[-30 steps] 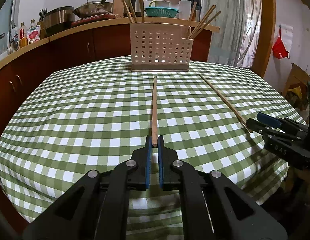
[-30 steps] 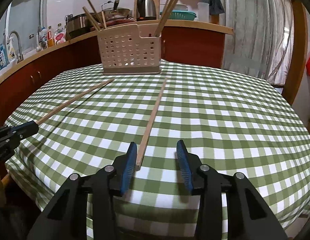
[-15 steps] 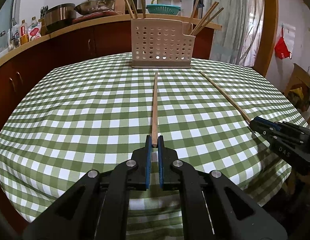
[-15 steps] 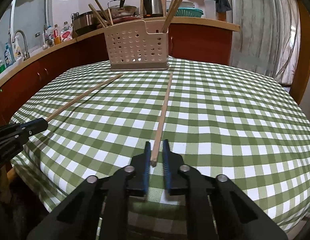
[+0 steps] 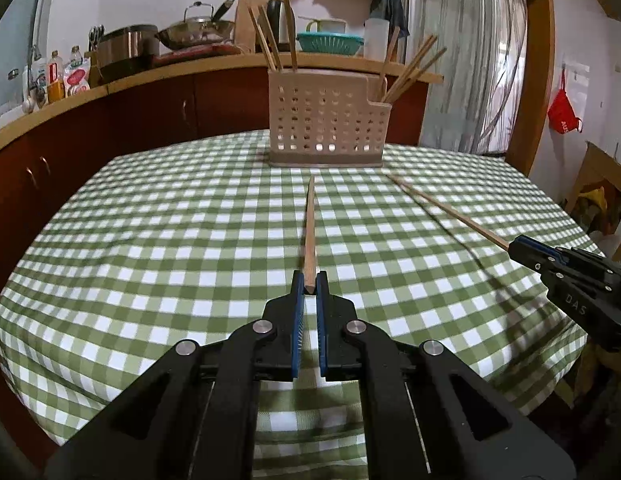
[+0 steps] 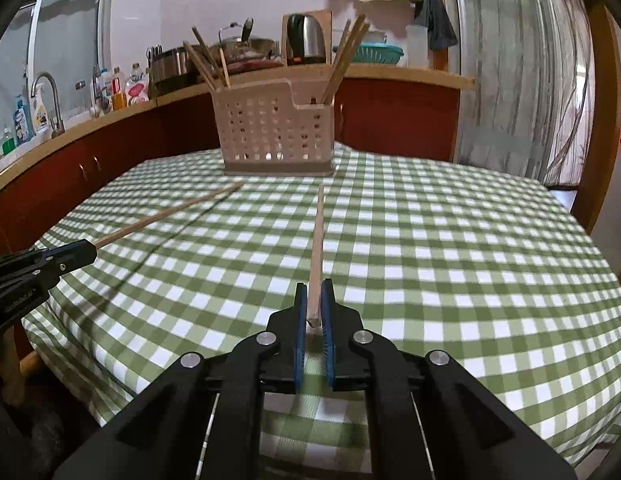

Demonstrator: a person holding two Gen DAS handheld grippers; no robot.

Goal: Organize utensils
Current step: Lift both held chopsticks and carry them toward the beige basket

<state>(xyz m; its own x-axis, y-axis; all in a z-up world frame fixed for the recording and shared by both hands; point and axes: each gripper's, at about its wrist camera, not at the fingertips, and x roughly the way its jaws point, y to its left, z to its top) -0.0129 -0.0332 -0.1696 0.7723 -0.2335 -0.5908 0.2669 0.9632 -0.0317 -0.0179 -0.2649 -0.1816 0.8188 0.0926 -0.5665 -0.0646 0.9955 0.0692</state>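
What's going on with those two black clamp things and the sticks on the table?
A person is tidying chopsticks using a handheld gripper in each hand. The left gripper is shut on one chopstick, and the right gripper is shut on another. Both sticks point toward the holder on the checked tablecloth, which already has several chopsticks standing in it. Neither stick is in yet.
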